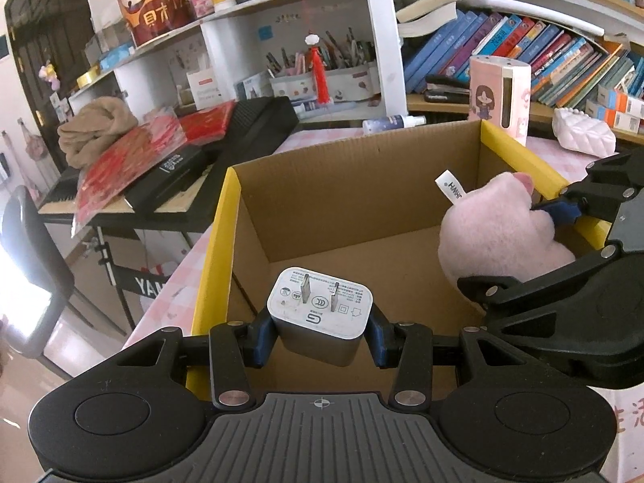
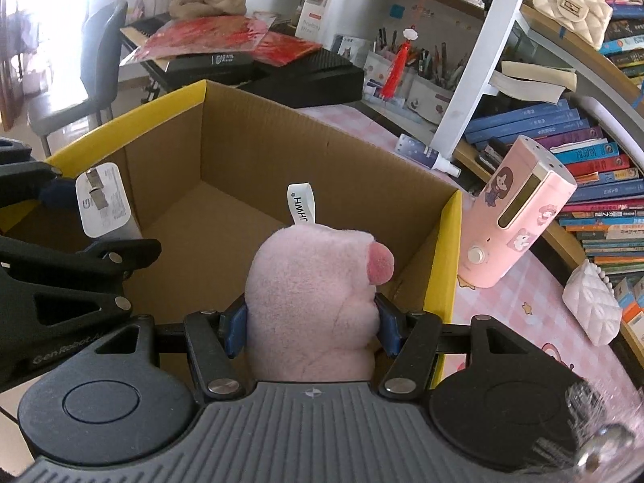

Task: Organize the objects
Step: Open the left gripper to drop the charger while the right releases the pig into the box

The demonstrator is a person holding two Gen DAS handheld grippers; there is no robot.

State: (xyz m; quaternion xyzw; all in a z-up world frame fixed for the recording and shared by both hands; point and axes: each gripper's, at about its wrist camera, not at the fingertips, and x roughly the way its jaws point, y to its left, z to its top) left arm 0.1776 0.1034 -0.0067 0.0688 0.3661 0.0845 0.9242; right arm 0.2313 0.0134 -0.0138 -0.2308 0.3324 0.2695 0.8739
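My left gripper (image 1: pixel 320 336) is shut on a white plug charger (image 1: pixel 320 314), prongs facing up, held over the near left part of an open cardboard box with yellow rims (image 1: pixel 217 241). My right gripper (image 2: pixel 312 328) is shut on a pink plush toy (image 2: pixel 314 281) with a white tag, held inside the box (image 2: pixel 322 157) near its right wall. In the left wrist view the plush toy (image 1: pixel 495 225) and the right gripper (image 1: pixel 563 237) show at the right. In the right wrist view the charger (image 2: pixel 104 201) and the left gripper's arm appear at the left. The box floor is bare.
The box stands on a pink checked tablecloth (image 2: pixel 519 302). A pink cylindrical device (image 2: pixel 519 217) and a white quilted purse (image 2: pixel 591 310) sit right of the box. Behind are a black keyboard with red packets (image 1: pixel 161 161), a spray bottle (image 1: pixel 392 122) and bookshelves (image 1: pixel 523 48).
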